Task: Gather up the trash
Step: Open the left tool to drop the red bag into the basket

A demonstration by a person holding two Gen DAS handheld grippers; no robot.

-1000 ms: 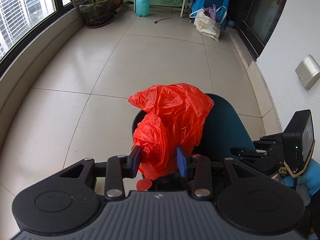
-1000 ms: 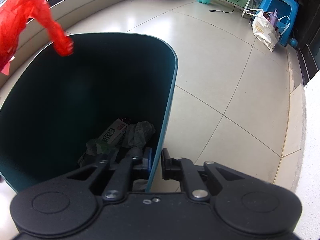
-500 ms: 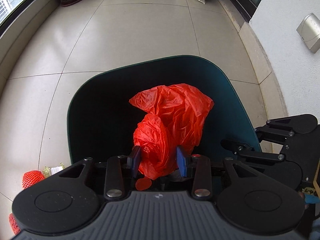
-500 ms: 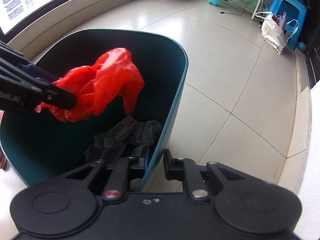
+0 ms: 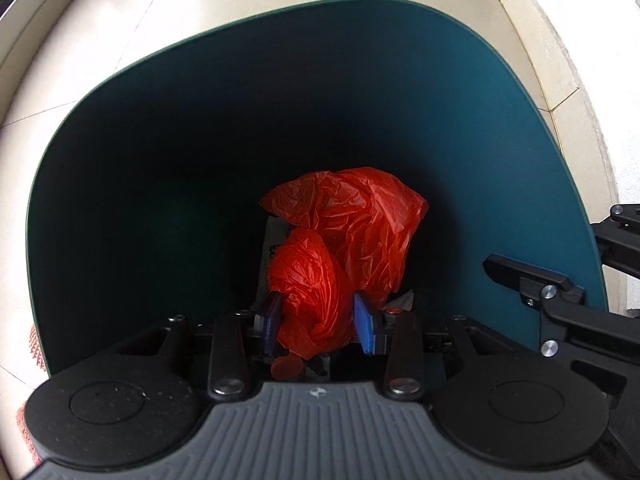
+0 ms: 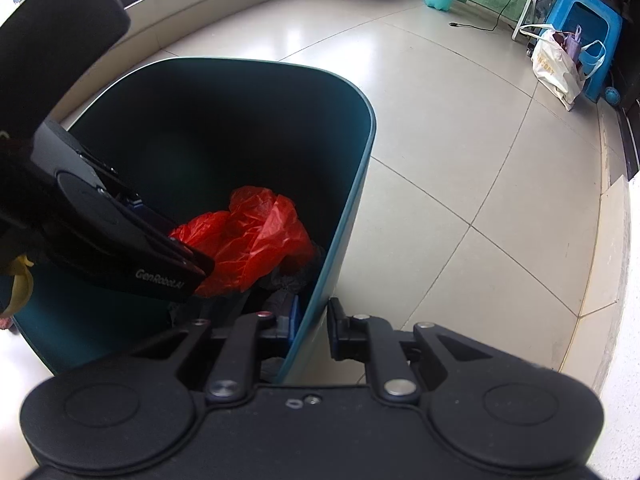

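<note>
Inside a dark teal bin (image 5: 168, 128), the left gripper (image 5: 316, 322) reaches down, its fingers clamped on a crumpled red plastic bag (image 5: 352, 224) just above other rubbish. The right gripper (image 6: 310, 330) pinches the bin's wall on a tiled floor (image 6: 460, 128).

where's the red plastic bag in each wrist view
Left wrist view: red plastic bag at centre, pinched between the left gripper pads, down inside the bin.
Right wrist view: left of centre, deep in the bin, hanging from the left gripper coming in from the left.
Shared landmark: the teal bin, whose wall the right gripper clamps.
</note>
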